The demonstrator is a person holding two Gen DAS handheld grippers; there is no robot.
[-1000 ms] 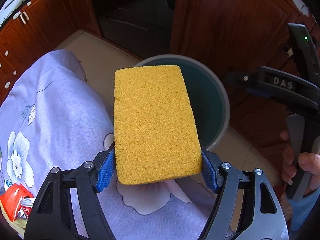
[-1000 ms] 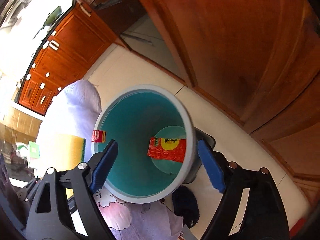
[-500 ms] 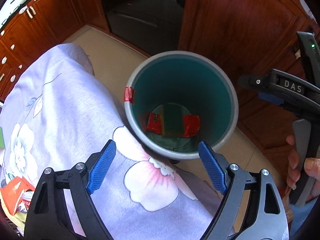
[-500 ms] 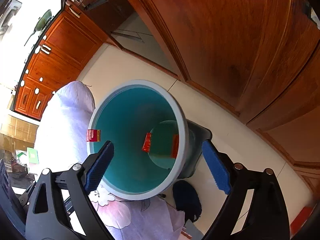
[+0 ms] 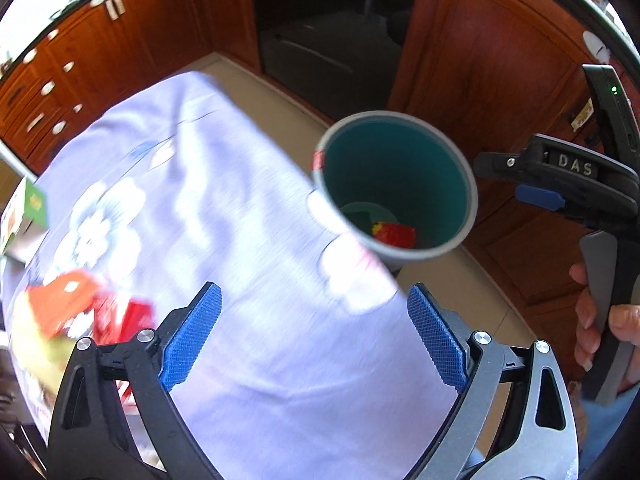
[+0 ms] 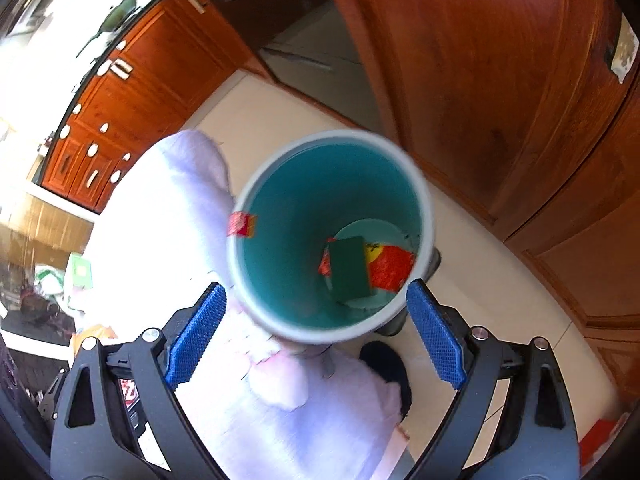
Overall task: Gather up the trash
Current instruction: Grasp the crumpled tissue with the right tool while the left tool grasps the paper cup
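A grey bin with a teal inside [image 5: 400, 184] stands on the floor beside the cloth-covered table [image 5: 224, 240]. At its bottom lie a sponge, green side up [image 6: 351, 274], and a red wrapper [image 6: 390, 270]. My left gripper [image 5: 316, 336] is open and empty above the table edge, left of the bin. My right gripper [image 6: 316, 338] is open and empty above the bin's near rim [image 6: 320, 334]; it also shows at the right in the left wrist view [image 5: 560, 184]. Red and orange wrappers [image 5: 88, 308] lie blurred on the table at the left.
Wooden cabinets [image 5: 500, 80] stand behind and right of the bin. A dark oven front [image 5: 332, 40] is at the back. A green and white box [image 5: 28, 208] sits at the table's left edge. A dark slipper [image 6: 386, 364] lies on the floor by the bin.
My left gripper opened and let go of the yellow sponge, which fell into the bin. It then swung left toward the table. My right gripper stayed open over the bin.
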